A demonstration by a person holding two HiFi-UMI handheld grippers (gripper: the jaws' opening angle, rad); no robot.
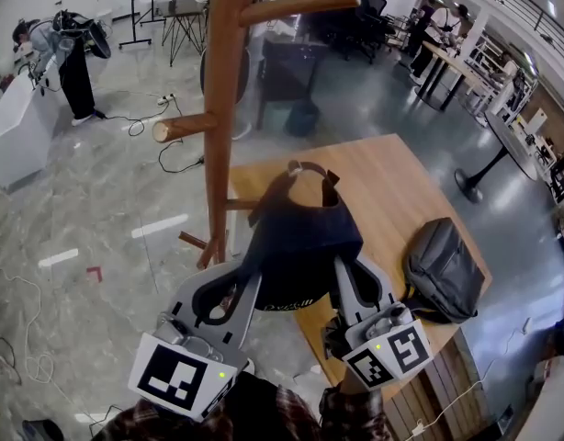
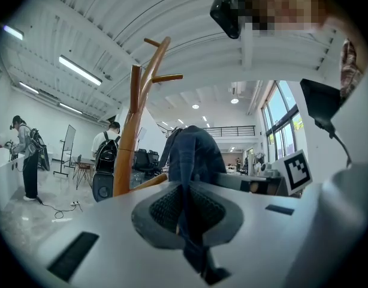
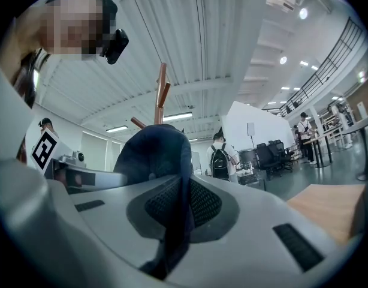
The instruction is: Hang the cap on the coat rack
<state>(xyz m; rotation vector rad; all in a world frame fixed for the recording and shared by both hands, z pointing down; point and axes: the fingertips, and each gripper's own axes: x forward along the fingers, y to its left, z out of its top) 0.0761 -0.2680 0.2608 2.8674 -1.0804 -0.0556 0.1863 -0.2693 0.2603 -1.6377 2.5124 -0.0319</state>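
A dark navy cap (image 1: 298,237) hangs in the air between both grippers, held just right of the wooden coat rack (image 1: 223,108). My left gripper (image 1: 243,288) is shut on the cap's left edge; the fabric (image 2: 189,221) is pinched between its pads. The right gripper (image 1: 342,278) is shut on the cap's right edge, with cloth (image 3: 175,221) clamped in its jaws. The cap (image 3: 153,155) bulges beyond the jaws, and the rack's upper pegs (image 3: 161,95) rise behind it. In the left gripper view the rack (image 2: 131,137) stands left of the cap (image 2: 191,152).
A wooden table (image 1: 392,191) lies below and right, with a grey backpack (image 1: 445,269) on it. A rack peg (image 1: 183,127) sticks out to the left, another (image 1: 300,5) to the upper right. A person (image 1: 66,58) stands far left; cables lie on the floor.
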